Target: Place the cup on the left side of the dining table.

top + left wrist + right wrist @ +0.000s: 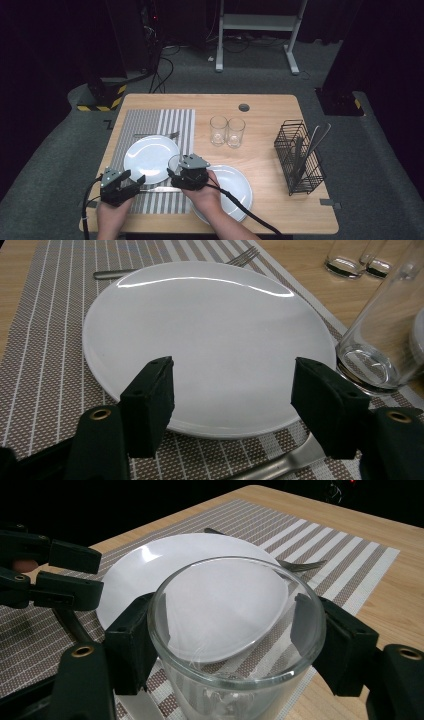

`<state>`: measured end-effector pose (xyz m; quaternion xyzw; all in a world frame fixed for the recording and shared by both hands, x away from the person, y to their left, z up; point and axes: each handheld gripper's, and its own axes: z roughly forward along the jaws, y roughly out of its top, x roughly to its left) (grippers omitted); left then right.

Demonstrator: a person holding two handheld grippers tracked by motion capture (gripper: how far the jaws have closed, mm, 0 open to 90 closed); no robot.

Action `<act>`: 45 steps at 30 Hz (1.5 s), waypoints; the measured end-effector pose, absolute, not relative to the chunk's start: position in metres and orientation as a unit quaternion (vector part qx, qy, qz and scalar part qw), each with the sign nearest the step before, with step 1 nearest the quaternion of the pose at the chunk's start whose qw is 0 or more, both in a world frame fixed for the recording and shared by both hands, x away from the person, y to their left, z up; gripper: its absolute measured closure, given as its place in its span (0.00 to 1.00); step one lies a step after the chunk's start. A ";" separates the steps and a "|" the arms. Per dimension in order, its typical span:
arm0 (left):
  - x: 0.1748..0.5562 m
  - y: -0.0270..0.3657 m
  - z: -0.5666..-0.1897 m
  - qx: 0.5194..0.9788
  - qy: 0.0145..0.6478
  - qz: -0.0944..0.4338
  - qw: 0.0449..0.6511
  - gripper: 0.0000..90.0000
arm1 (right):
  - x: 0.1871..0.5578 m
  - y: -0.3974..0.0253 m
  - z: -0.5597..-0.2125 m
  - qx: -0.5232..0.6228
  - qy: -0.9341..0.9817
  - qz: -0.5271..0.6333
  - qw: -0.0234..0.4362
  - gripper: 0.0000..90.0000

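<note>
Glass [235,640], empty, sits lower centre of the right gripper view, clamped by the right gripper [235,645] beside the bare white plate [200,335]. Left gripper [232,405] gapes apart. Wire basket [300,157] holds cutlery at right.

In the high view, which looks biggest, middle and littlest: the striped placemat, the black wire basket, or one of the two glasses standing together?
1. Striped placemat
2. Black wire basket
3. Either glass of the two glasses; they look alike.
</note>
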<state>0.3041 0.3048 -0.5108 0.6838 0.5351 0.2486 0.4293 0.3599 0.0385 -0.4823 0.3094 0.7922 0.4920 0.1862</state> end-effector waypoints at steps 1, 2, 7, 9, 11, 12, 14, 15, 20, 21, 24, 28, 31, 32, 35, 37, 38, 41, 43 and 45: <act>0.304 0.305 -0.511 0.684 0.535 0.249 0.429 0.38 | 0.360 0.038 -0.482 0.309 0.792 0.492 0.186 0.31; 0.304 0.305 -0.511 0.684 0.535 0.249 0.429 0.38 | 0.360 0.038 -0.483 0.308 0.792 0.494 0.186 0.31; 0.303 0.305 -0.511 0.683 0.537 0.248 0.429 0.38 | 0.360 0.037 -0.482 0.310 0.790 0.499 0.176 0.30; 0.303 0.305 -0.512 0.684 0.536 0.248 0.428 0.38 | 0.360 0.035 -0.481 0.311 0.787 0.506 0.168 0.29; 0.303 0.305 -0.512 0.684 0.537 0.247 0.428 0.37 | 0.360 0.034 -0.479 0.308 0.782 0.516 0.166 0.25; 0.303 0.305 -0.512 0.684 0.537 0.247 0.428 0.37 | 0.359 0.034 -0.477 0.306 0.781 0.519 0.166 0.24; 0.303 0.305 -0.512 0.686 0.536 0.247 0.426 0.37 | 0.358 0.034 -0.475 0.304 0.780 0.521 0.164 0.22; 0.303 0.305 -0.512 0.687 0.536 0.247 0.425 0.37 | 0.358 0.034 -0.474 0.303 0.780 0.522 0.164 0.21; 0.303 0.305 -0.513 0.688 0.536 0.246 0.423 0.37 | 0.355 0.031 -0.470 0.300 0.776 0.529 0.170 0.21; 0.303 0.304 -0.513 0.688 0.537 0.245 0.423 0.37 | 0.355 0.030 -0.468 0.300 0.774 0.531 0.171 0.21; 0.303 0.304 -0.514 0.689 0.537 0.244 0.422 0.37 | 0.353 0.027 -0.464 0.301 0.768 0.538 0.175 0.23; 0.302 0.304 -0.514 0.690 0.536 0.245 0.420 0.37 | 0.352 0.021 -0.459 0.305 0.761 0.541 0.187 0.27; 0.302 0.304 -0.514 0.691 0.536 0.244 0.420 0.37 | 0.354 0.015 -0.457 0.310 0.757 0.541 0.193 0.30; 0.302 0.304 -0.515 0.691 0.536 0.244 0.419 0.37 | 0.355 0.013 -0.456 0.313 0.756 0.541 0.196 0.30; 0.302 0.303 -0.515 0.692 0.536 0.242 0.420 0.37 | 0.358 0.005 -0.456 0.321 0.753 0.537 0.201 0.33; 0.302 0.303 -0.515 0.692 0.533 0.242 0.422 0.37 | 0.361 -0.001 -0.456 0.328 0.752 0.534 0.206 0.34; 0.302 0.303 -0.515 0.693 0.532 0.243 0.422 0.37 | 0.361 -0.004 -0.456 0.332 0.751 0.533 0.207 0.34; 0.303 0.302 -0.516 0.696 0.529 0.242 0.421 0.37 | 0.364 -0.015 -0.456 0.341 0.748 0.527 0.215 0.35; 0.303 0.301 -0.516 0.697 0.530 0.240 0.420 0.37 | 0.366 -0.023 -0.456 0.348 0.747 0.523 0.220 0.36; 0.303 0.300 -0.516 0.698 0.528 0.239 0.420 0.37 | 0.367 -0.031 -0.457 0.353 0.746 0.517 0.228 0.36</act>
